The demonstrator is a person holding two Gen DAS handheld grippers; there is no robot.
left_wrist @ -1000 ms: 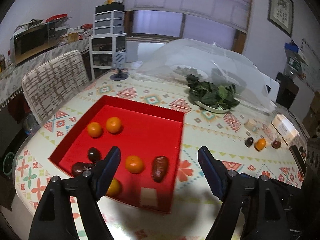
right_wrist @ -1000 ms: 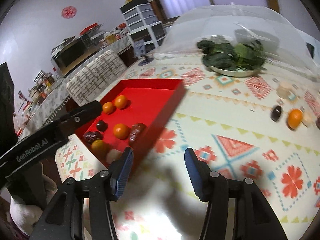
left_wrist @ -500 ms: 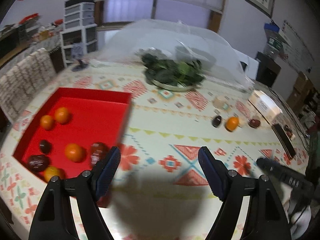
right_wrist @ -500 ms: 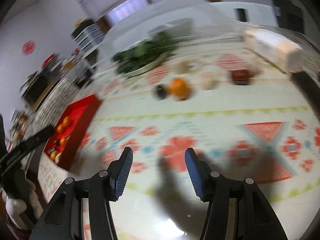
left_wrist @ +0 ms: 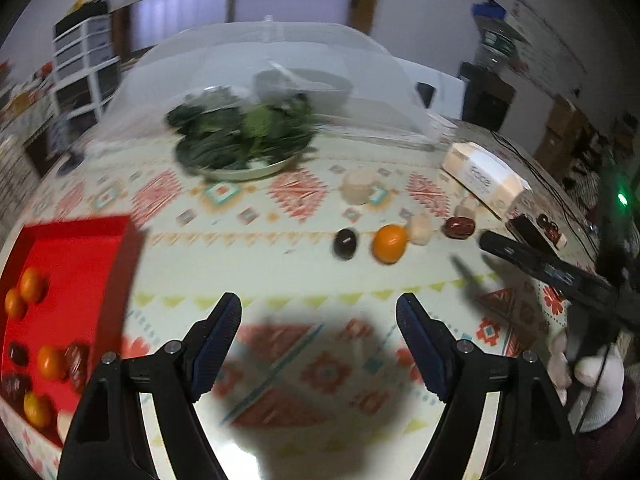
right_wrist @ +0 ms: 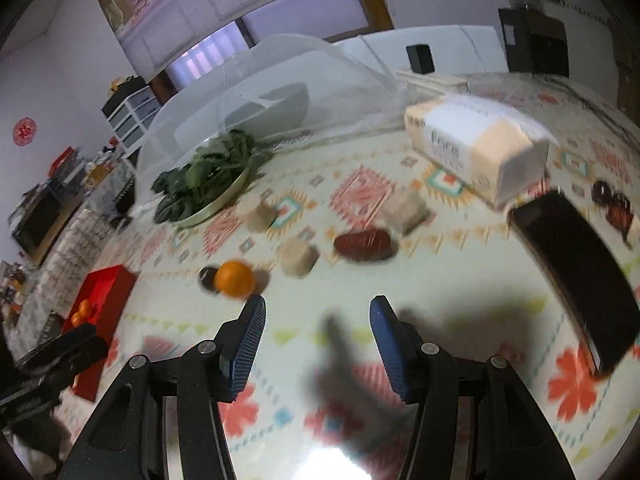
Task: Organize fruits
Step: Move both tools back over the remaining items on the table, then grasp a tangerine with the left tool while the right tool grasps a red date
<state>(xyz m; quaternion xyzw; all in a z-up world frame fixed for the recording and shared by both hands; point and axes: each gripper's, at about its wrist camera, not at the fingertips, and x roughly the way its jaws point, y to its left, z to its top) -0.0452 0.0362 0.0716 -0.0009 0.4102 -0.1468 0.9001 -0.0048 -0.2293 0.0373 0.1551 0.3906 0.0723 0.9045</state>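
On the counter (left_wrist: pixel 280 248), with its bright patterned cloth, some fruits sit in a short row. An orange (left_wrist: pixel 389 243) lies in the middle of the row. A small dark fruit (left_wrist: pixel 346 243) sits just beside it on the left. A red-brown fruit (left_wrist: pixel 459 227) lies farther to the right, with a pale lump (left_wrist: pixel 420 229) between it and the orange.

The left claw (left_wrist: pixel 319 344) hangs over the cloth with its two blue fingers spread wide apart. Nothing is between them. The right claw (right_wrist: pixel 316 344) is spread apart too, and it holds nothing. From the right wrist view, the orange (right_wrist: pixel 235 278) sits just past the tip of the right claw's left finger, but they look apart.

A red tray (left_wrist: pixel 76 256) rests at the left edge of the counter. It holds several oranges (left_wrist: pixel 32 285) and some dark fruits (left_wrist: pixel 76 361).

Behind the row stands a plate of green leaves (left_wrist: pixel 244 136) under a clear mesh cover (left_wrist: pixel 360 76). A pale box (right_wrist: pixel 476 148) lies to the right, and a black phone (right_wrist: pixel 576 280) lies near it.
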